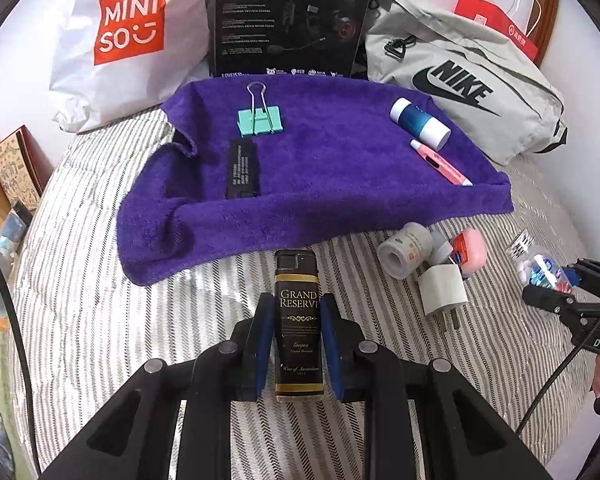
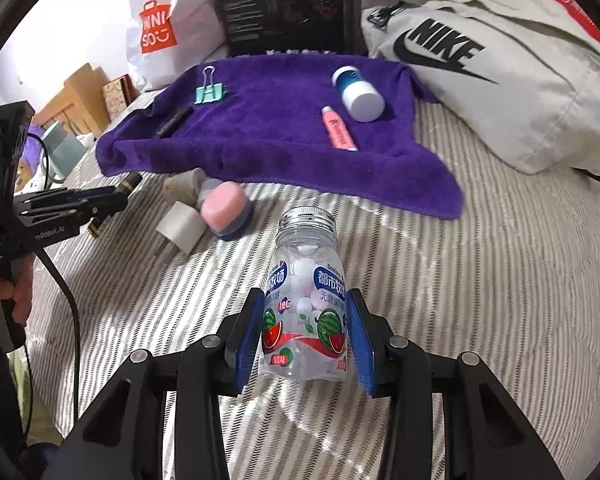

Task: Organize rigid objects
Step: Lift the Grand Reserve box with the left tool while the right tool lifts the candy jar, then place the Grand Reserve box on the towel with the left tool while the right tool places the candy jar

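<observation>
While both claws carry loads toward the purple towel [image 1: 320, 168] at 12 o'clock | left gripper [image 1: 296, 344] clamps lighter [image 1: 299, 320] | right gripper [image 2: 306, 332] pinches candy bottle [image 2: 306, 304] near its base | risk: smooth bottle pivots or slips out.

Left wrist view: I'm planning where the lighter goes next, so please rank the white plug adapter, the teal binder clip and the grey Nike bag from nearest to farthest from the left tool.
1. White plug adapter: on the striped bedding, just right of the left tool.
2. Teal binder clip: far half of the purple towel, slightly left.
3. Grey Nike bag: behind the towel, far right.
</observation>
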The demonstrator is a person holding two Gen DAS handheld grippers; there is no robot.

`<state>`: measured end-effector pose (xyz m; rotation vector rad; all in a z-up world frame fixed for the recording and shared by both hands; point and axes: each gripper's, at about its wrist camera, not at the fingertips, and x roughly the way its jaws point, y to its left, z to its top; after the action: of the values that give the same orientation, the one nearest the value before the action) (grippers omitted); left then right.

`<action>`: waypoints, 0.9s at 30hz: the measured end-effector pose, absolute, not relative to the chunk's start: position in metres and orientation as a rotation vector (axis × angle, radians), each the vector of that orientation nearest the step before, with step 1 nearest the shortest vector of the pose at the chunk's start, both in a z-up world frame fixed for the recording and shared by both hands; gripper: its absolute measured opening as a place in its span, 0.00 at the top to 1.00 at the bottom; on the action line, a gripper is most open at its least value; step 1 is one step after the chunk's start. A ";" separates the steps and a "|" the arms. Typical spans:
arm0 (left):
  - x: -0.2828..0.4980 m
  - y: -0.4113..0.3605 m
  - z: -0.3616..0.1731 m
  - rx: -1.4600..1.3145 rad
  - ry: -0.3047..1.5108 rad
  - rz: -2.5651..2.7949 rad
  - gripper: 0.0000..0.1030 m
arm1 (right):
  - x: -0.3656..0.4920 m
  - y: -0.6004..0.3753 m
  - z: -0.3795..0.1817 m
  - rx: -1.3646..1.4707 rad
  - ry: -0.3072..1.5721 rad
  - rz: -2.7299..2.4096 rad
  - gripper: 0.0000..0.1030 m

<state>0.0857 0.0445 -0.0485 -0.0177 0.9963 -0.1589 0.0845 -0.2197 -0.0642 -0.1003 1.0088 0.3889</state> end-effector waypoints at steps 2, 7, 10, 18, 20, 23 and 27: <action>0.085 0.046 -0.044 -0.013 0.988 -0.155 0.78 | 0.085 -0.218 -0.064 -0.100 1.009 0.397 0.60; 0.089 0.048 -0.035 -0.016 0.979 -0.146 0.78 | 0.090 -0.214 -0.059 -0.086 1.007 0.421 0.60; 0.093 0.049 -0.030 -0.018 0.977 -0.144 0.78 | 0.093 -0.213 -0.054 -0.072 1.004 0.443 0.60; 0.108 0.058 -0.012 -0.037 0.957 -0.128 0.78 | 0.110 -0.204 -0.037 -0.082 0.981 0.486 0.60; 0.115 0.059 -0.008 -0.034 0.952 -0.124 0.78 | 0.117 -0.201 -0.031 -0.087 0.973 0.492 0.60; 0.127 0.060 -0.003 -0.027 0.951 -0.120 0.78 | 0.130 -0.197 -0.024 -0.090 0.963 0.507 0.60; 0.144 0.060 -0.002 -0.031 0.952 -0.123 0.78 | 0.149 -0.192 -0.018 -0.089 0.956 0.519 0.60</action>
<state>0.1437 0.0598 -0.0015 -0.0313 0.9520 -0.1231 0.1492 -0.1921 -0.0185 -0.0888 0.9564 0.5189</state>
